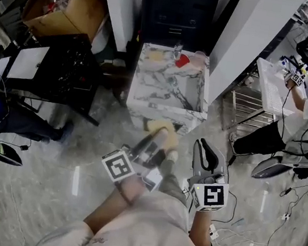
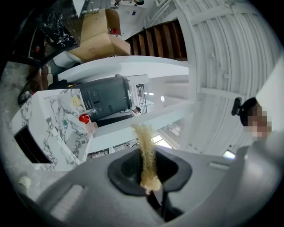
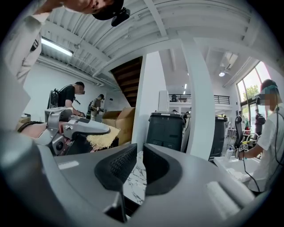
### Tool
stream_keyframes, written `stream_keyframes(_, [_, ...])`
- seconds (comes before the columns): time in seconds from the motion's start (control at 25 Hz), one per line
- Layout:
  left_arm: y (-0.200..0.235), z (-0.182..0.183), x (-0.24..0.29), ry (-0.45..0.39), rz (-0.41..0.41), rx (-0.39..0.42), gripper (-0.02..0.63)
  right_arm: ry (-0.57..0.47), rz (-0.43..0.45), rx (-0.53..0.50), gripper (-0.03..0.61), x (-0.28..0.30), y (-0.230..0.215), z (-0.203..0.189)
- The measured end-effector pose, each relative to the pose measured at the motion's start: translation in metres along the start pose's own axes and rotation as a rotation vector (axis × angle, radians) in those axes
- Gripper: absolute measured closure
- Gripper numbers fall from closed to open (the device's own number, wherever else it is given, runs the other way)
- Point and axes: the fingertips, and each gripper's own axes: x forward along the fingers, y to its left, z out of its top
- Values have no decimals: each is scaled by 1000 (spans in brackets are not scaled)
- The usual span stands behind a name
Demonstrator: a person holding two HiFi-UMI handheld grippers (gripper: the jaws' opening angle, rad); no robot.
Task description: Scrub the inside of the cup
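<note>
Status: scrubbing not begun, as judged from these views.

Tool: the left gripper (image 1: 159,143) is clamped on a yellow fibrous scrub pad (image 1: 158,127). The left gripper view shows the pad edge-on, pinched between the two jaws and sticking out past their tips (image 2: 145,146). The tool is therefore in hand.

Free tongs: the right gripper (image 1: 210,152) carries nothing. In its own view the jaws stand at a narrow gap (image 3: 138,164), with only a strip of table top showing through.

Task's thing: a pale pink cup (image 1: 198,58) stands at the far edge of the white marble-patterned table (image 1: 169,96), near its far right corner. This is taken to be the cup meant, though that is not certain. Just beside it along that edge are a small red object (image 1: 181,61) and a clear glass (image 1: 178,49). The left gripper view shows the cup (image 2: 92,127) beside the red object (image 2: 84,118).

Position: both grippers hang over the floor in front of the table's near edge. They are well apart from the cup, and nothing touches it.

Remaining (judgement):
- Approach the table.
- Steady or lift the cup, probably with the right gripper.
- Bring the pad into the cup's mouth.
- Work the pad round the inner wall and bottom.
</note>
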Motion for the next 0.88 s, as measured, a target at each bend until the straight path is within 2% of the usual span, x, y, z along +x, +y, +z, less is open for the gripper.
stream_keyframes(0.24, [18,22,45,-32,21,20,589,-30,33,12,540,43,-39,7])
stream_keyframes(0.88, [62,29,213,-80,86,40,589,-49,120,58,540,132,-195,3])
